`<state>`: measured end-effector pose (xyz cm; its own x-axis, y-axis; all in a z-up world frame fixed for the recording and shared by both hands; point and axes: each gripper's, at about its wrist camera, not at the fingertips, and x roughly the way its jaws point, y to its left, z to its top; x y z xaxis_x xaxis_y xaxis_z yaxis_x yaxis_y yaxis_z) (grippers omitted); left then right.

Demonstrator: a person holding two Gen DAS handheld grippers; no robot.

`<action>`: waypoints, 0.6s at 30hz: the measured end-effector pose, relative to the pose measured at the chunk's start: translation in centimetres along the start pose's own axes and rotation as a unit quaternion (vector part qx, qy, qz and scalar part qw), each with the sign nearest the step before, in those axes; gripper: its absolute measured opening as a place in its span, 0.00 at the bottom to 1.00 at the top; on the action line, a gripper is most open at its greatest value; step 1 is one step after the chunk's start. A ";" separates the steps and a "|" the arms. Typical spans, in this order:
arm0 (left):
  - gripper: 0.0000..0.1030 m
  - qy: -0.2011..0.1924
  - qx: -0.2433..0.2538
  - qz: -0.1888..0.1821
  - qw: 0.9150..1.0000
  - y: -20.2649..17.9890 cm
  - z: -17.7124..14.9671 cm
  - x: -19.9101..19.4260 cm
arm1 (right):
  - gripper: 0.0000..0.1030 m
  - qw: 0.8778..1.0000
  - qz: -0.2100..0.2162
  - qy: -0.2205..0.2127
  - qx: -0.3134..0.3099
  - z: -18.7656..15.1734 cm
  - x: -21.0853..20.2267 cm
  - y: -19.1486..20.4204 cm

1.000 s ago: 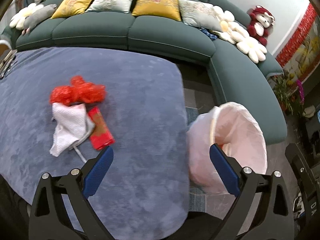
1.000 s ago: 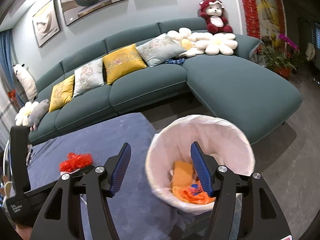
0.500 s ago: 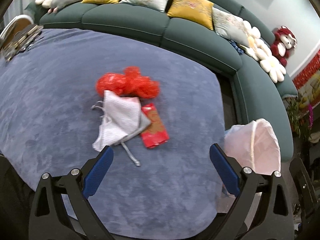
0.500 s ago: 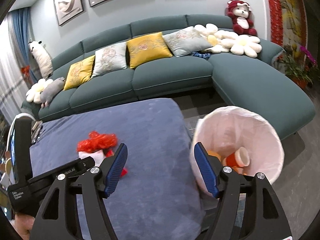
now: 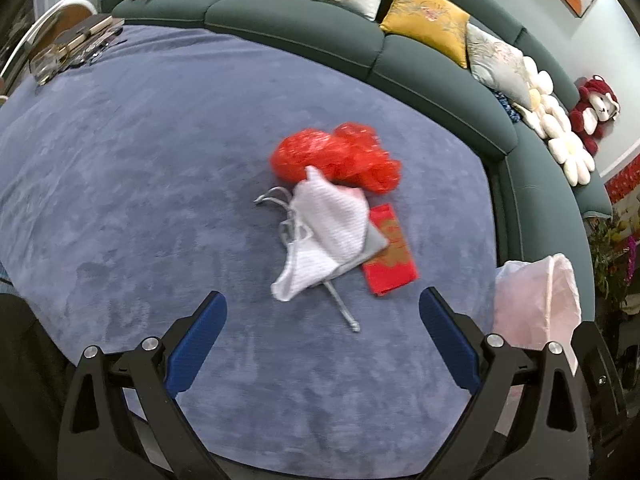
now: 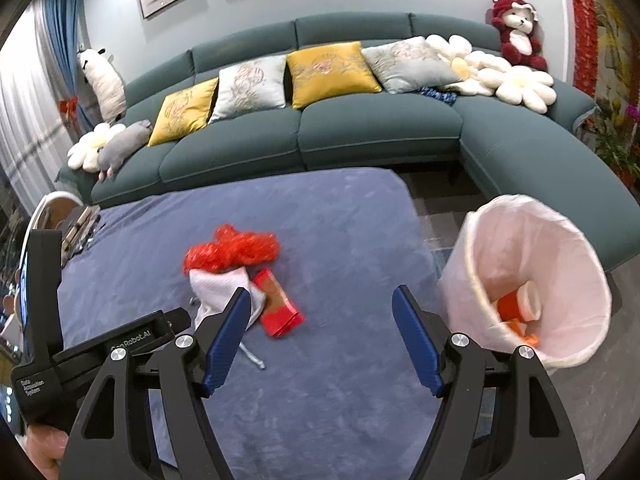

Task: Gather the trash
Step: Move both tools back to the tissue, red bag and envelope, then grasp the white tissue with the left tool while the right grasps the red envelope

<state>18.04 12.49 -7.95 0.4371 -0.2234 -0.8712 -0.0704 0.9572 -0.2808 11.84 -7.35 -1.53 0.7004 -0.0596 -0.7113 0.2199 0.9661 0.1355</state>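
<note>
A crumpled red plastic bag, a white cloth pouch with grey drawstrings and a flat red packet lie together on the blue-covered table. A white-lined trash bin stands off the table's right edge, with orange trash inside. My left gripper is open and empty, just short of the pouch. My right gripper is open and empty, above the table between the trash and the bin.
A green sectional sofa with cushions and plush toys wraps the far and right sides. Books and glassware sit at the table's far left corner. The left gripper's body shows at lower left in the right wrist view.
Both grippers swung left, away from the bin and toward the trash pile. The pile now sits centred ahead of the left gripper. Both stayed open.
</note>
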 end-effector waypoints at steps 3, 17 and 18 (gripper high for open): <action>0.90 0.007 -0.004 0.003 1.000 1.0 0.0 0.6 | 0.68 1.000 0.004 0.009 -0.006 -0.3 0.9 0.9; 0.86 0.046 -0.007 0.005 0.999 2.4 0.9 5.1 | 0.68 0.998 0.006 0.059 -0.025 -1.6 5.9 3.3; 0.85 0.050 -0.008 0.006 0.999 2.3 0.9 5.5 | 0.68 0.998 0.006 0.063 -0.026 -1.6 6.4 3.3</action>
<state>21.14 13.66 -13.06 0.3451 -0.2298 -0.9100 -0.0889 0.9572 -0.2754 15.97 -4.10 -6.73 0.6111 -0.0194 -0.7913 0.1751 0.9782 0.1113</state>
